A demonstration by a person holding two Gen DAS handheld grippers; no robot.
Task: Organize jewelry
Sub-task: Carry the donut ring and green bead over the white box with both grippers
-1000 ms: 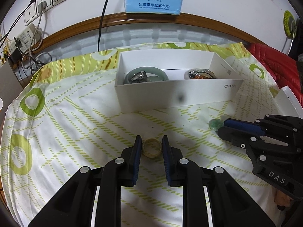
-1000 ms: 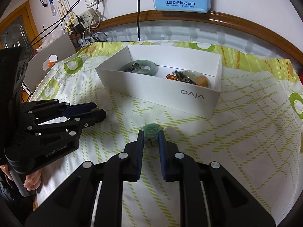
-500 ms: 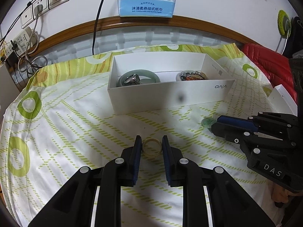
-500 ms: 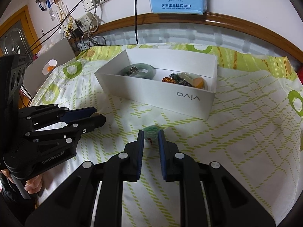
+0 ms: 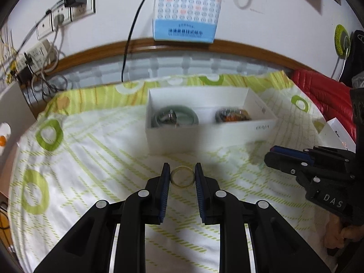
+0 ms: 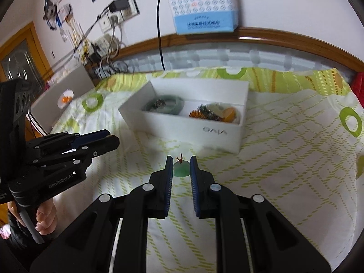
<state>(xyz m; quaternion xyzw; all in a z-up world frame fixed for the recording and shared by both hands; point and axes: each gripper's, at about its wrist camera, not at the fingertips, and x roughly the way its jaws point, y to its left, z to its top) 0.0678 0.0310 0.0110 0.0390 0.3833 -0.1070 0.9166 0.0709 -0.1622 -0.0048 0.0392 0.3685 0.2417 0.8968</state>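
Both jaws are clamped: our left gripper (image 5: 182,177) pinches a pale ring (image 5: 182,179), our right gripper (image 6: 180,168) a green pendant (image 6: 181,170). Ahead of both sits the box (image 5: 182,140), two compartments already part filled (bangle left, beads right). We should carry each piece level over the rim, lower inside, then release, so nothing bounces off the bedspread (image 5: 95,159).
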